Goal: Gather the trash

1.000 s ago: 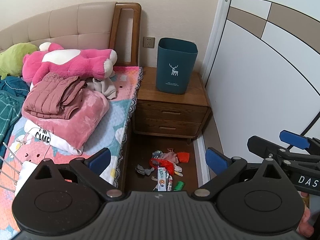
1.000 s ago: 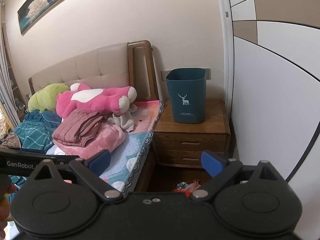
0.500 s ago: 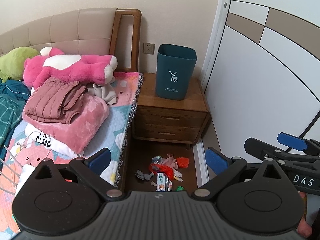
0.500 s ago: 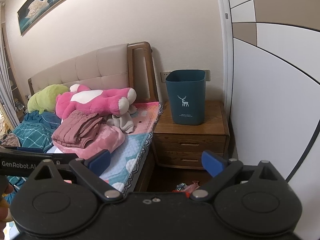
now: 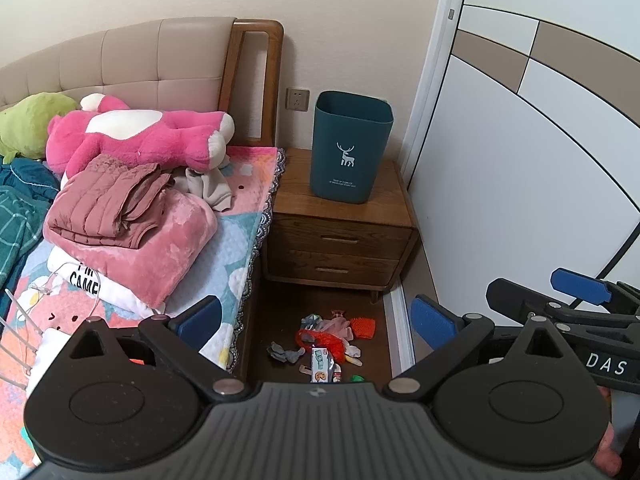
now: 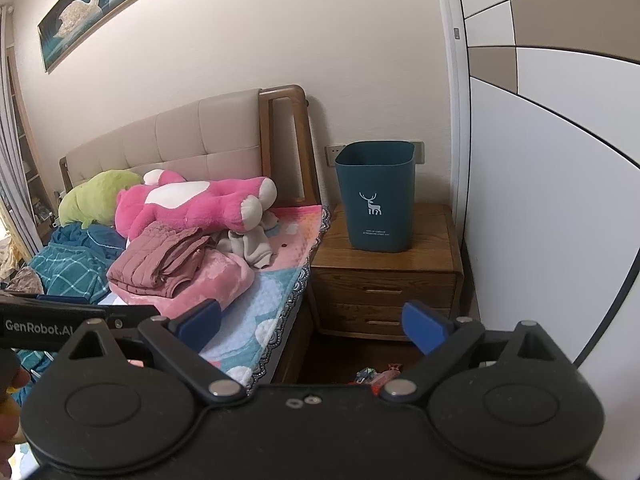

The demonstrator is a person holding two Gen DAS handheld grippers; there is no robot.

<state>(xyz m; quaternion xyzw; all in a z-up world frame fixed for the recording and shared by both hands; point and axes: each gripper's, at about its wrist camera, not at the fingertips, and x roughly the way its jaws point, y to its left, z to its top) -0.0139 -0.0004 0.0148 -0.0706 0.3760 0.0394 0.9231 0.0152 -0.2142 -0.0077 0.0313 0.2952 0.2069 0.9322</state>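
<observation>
Left gripper (image 5: 316, 316) wide open, empty, held high; right gripper (image 6: 312, 322) likewise spread and empty. Scattered pile of small colourful wrappers and scraps (image 5: 330, 342) lies on the dark floor right in front of the brown wooden two-drawer nightstand (image 5: 340, 236), below and ahead of the left gripper, between its fingers in view. From the right wrist only the pile's top edge shows. Left looks better lined up. Dark teal plastic bin with white deer print (image 5: 350, 148) stands upright on the nightstand, above the pile.
</observation>
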